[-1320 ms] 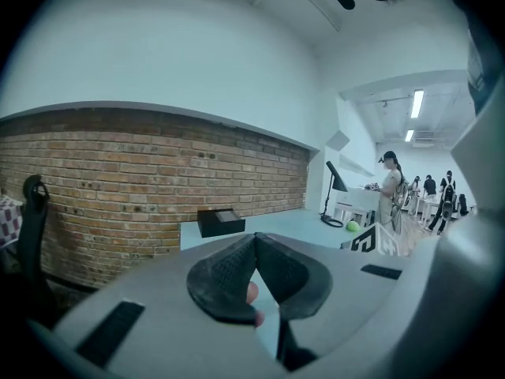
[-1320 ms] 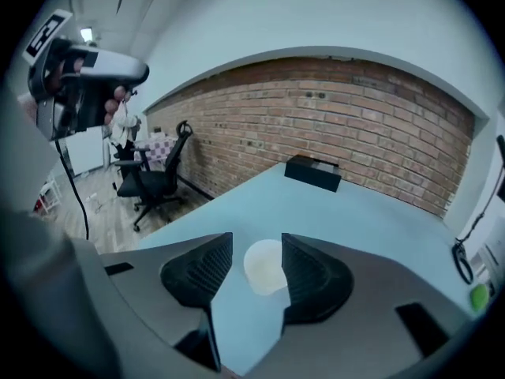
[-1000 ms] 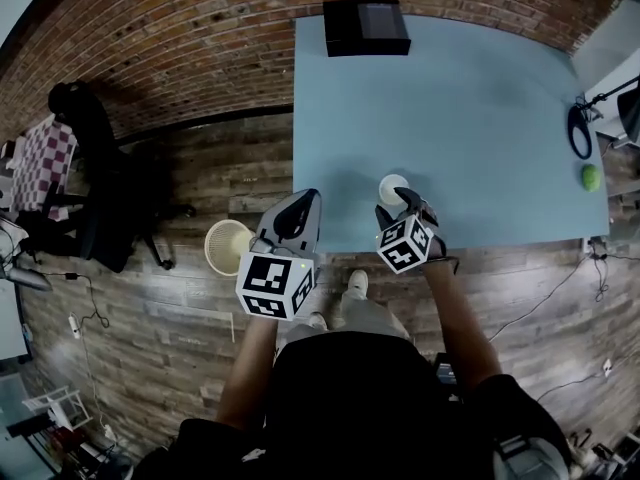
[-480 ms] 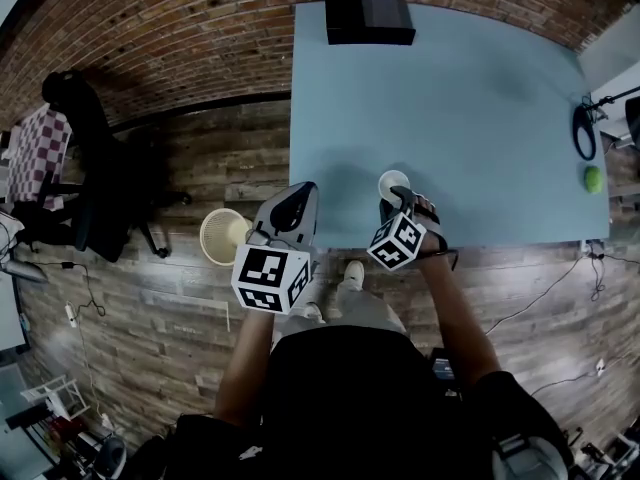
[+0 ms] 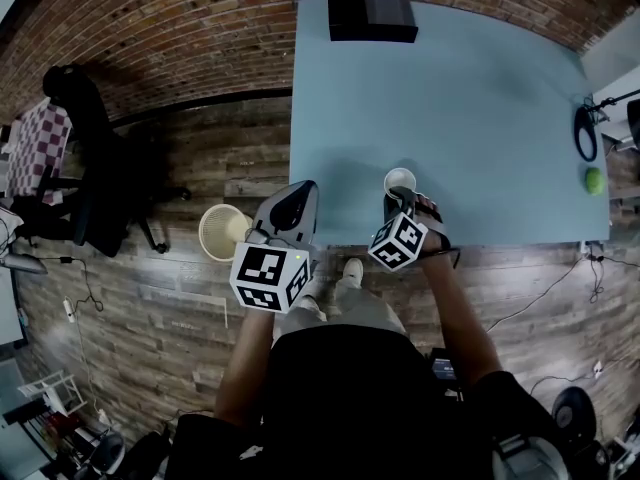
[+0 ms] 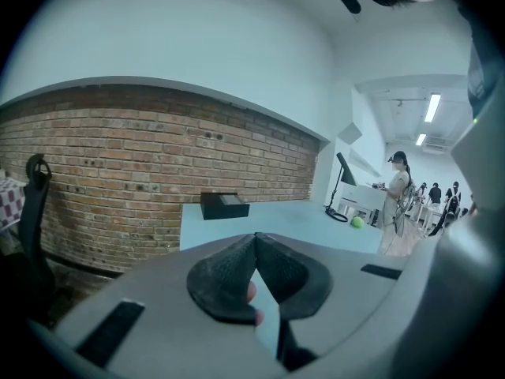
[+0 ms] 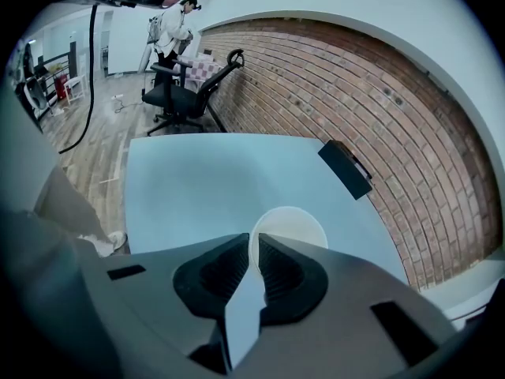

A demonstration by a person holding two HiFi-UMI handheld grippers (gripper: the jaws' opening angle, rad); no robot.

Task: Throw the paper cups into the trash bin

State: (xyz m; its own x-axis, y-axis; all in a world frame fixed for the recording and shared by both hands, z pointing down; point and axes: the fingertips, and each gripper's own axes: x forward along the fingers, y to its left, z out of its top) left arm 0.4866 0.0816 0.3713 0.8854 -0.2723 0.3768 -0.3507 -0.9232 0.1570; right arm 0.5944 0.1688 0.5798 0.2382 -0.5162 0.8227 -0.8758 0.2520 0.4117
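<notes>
A white paper cup [image 5: 399,181] stands upright near the front edge of the light blue table [image 5: 480,98]. My right gripper [image 5: 398,200] reaches it from the near side. Its jaws are closing, with the cup's near wall [image 7: 296,223] pinched between the pads at my right gripper [image 7: 254,239]. The trash bin [image 5: 222,233], a white mesh basket, stands on the wooden floor left of the table. My left gripper [image 5: 290,203] hovers by the table's front left corner, between bin and cup. In its own view my left gripper [image 6: 256,237] is shut with nothing in it.
A black box [image 5: 372,13] lies at the table's far edge. A green ball [image 5: 592,179] and a black cable loop [image 5: 581,131] sit at the right edge. A black office chair [image 5: 85,168] stands on the floor at the left, near the brick wall.
My right gripper has closed in on the cup's near wall. The cup stays on the table. My left gripper has barely moved.
</notes>
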